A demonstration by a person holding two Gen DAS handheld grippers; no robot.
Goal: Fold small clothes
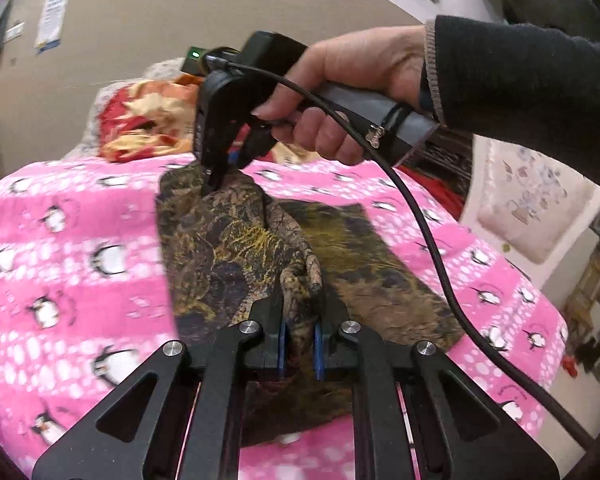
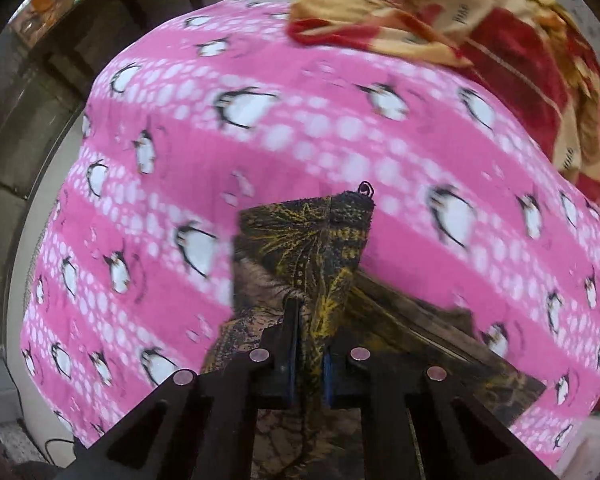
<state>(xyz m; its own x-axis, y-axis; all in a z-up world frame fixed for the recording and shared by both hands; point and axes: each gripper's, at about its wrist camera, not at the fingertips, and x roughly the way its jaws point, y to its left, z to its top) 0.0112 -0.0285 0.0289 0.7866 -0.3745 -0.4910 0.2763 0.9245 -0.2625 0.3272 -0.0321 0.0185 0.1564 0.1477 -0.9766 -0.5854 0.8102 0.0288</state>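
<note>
A dark cloth (image 1: 236, 248) with a yellow-and-brown print lies on a pink blanket (image 1: 80, 240) patterned with penguins, partly lifted at two points. The left gripper (image 1: 300, 344), seen from its own camera, has its jaws closed on a bunched fold at the near edge of the cloth. The right gripper (image 1: 220, 178), held in a person's hand (image 1: 340, 92) with a dark sleeve (image 1: 520, 80), points steeply down and pinches the cloth's far edge, with a black cable (image 1: 420, 208) trailing from its handle. From the right wrist camera, the right gripper (image 2: 308, 360) has its jaws clamped on the raised fabric, whose corner carries a small loop (image 2: 365, 188). A red-and-cream cloth (image 2: 480, 28) lies crumpled at the blanket's far side.
</note>
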